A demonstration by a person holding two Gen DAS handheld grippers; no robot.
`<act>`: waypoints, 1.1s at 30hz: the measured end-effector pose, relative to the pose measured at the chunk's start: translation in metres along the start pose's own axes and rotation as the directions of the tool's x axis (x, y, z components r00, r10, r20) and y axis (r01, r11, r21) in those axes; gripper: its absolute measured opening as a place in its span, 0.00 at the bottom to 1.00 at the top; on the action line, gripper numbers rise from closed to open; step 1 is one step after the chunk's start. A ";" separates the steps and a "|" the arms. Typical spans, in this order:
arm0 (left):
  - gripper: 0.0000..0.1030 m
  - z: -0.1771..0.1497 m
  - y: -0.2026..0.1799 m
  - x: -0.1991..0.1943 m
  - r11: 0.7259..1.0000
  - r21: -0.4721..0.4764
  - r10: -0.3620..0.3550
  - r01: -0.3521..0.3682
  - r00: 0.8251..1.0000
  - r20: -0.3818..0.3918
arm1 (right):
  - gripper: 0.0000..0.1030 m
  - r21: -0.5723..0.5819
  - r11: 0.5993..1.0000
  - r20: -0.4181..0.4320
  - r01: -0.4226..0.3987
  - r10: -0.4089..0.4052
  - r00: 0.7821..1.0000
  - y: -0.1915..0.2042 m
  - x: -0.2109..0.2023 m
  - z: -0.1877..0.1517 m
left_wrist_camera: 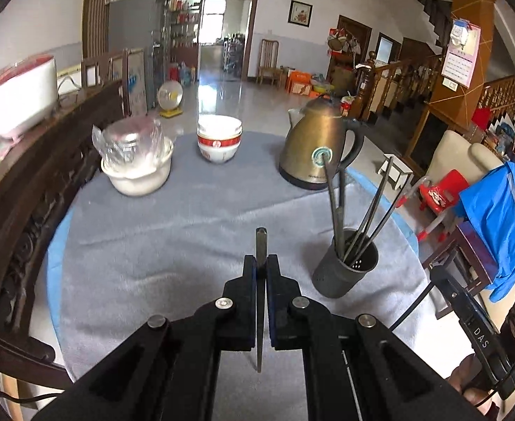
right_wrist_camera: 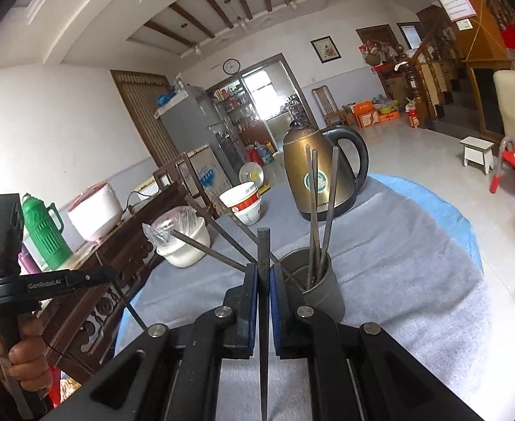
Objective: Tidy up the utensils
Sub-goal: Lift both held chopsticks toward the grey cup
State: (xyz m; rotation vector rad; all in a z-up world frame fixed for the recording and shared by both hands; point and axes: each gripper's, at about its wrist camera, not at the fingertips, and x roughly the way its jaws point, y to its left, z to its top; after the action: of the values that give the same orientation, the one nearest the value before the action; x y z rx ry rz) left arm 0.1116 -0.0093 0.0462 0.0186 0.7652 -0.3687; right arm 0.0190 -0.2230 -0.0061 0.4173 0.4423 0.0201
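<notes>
A dark grey utensil holder [left_wrist_camera: 345, 263] stands on the grey table cloth [left_wrist_camera: 173, 231] with several metal chopsticks in it. My left gripper [left_wrist_camera: 261, 259] is shut on a single dark chopstick [left_wrist_camera: 260, 245], held upright to the left of the holder. My right gripper [right_wrist_camera: 265, 270] is shut on another dark chopstick [right_wrist_camera: 263, 252], just left of the holder [right_wrist_camera: 319, 287] and close to its rim. The chopsticks in the holder [right_wrist_camera: 316, 217] lean in different directions. The left hand-held unit [right_wrist_camera: 8, 280] shows in the right wrist view at the far left.
A brass electric kettle [left_wrist_camera: 315, 147] stands at the back right of the table. Stacked red-and-white bowls [left_wrist_camera: 219, 140] are at the back middle, a white pot with a plastic bag [left_wrist_camera: 136, 165] at the back left. A dark carved wooden sideboard [left_wrist_camera: 29, 182] borders the table on the left.
</notes>
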 end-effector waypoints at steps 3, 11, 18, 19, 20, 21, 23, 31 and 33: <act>0.05 0.002 -0.011 -0.002 0.999 0.028 0.036 -0.037 0.999 0.023 | 0.07 0.006 1.000 0.011 -0.007 0.007 1.000 -0.002 -0.004 0.002; 0.05 0.016 -0.038 -0.014 0.993 0.084 0.082 -0.088 0.994 0.074 | 0.07 0.015 1.000 0.054 -0.013 0.012 0.998 -0.008 -0.016 0.013; 0.05 0.028 -0.062 -0.023 0.987 0.127 0.084 -0.099 0.990 0.113 | 0.07 0.036 0.999 0.104 -0.011 0.007 0.995 -0.019 -0.030 0.028; 0.05 0.029 -0.065 -0.025 0.986 0.131 0.084 -0.099 0.990 0.116 | 0.07 0.037 0.999 0.111 -0.010 0.006 0.994 -0.020 -0.032 0.031; 0.05 0.030 -0.068 -0.026 0.986 0.135 0.080 -0.096 0.990 0.119 | 0.07 0.037 0.999 0.116 -0.008 0.004 0.993 -0.020 -0.034 0.032; 0.05 0.032 -0.072 -0.028 0.986 0.141 0.075 -0.092 0.990 0.122 | 0.07 0.038 0.999 0.123 -0.006 0.001 0.992 -0.021 -0.036 0.035; 0.05 0.035 -0.079 -0.030 0.984 0.151 0.074 -0.094 0.989 0.131 | 0.07 0.043 0.999 0.138 -0.006 0.000 0.990 -0.023 -0.041 0.039; 0.05 0.046 -0.102 -0.042 0.982 0.179 0.034 -0.060 0.989 0.145 | 0.07 0.039 0.999 0.194 0.001 -0.009 0.981 -0.025 -0.057 0.061; 0.05 0.048 -0.106 -0.045 0.981 0.186 0.024 -0.052 0.988 0.150 | 0.07 0.032 0.999 0.209 0.000 -0.006 0.978 -0.023 -0.060 0.066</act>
State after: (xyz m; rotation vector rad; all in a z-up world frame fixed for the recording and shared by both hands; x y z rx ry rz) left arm 0.0794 -0.1017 0.1241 0.1827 0.5808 -0.4009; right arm -0.0090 -0.2762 0.0640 0.4448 0.2363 -0.0337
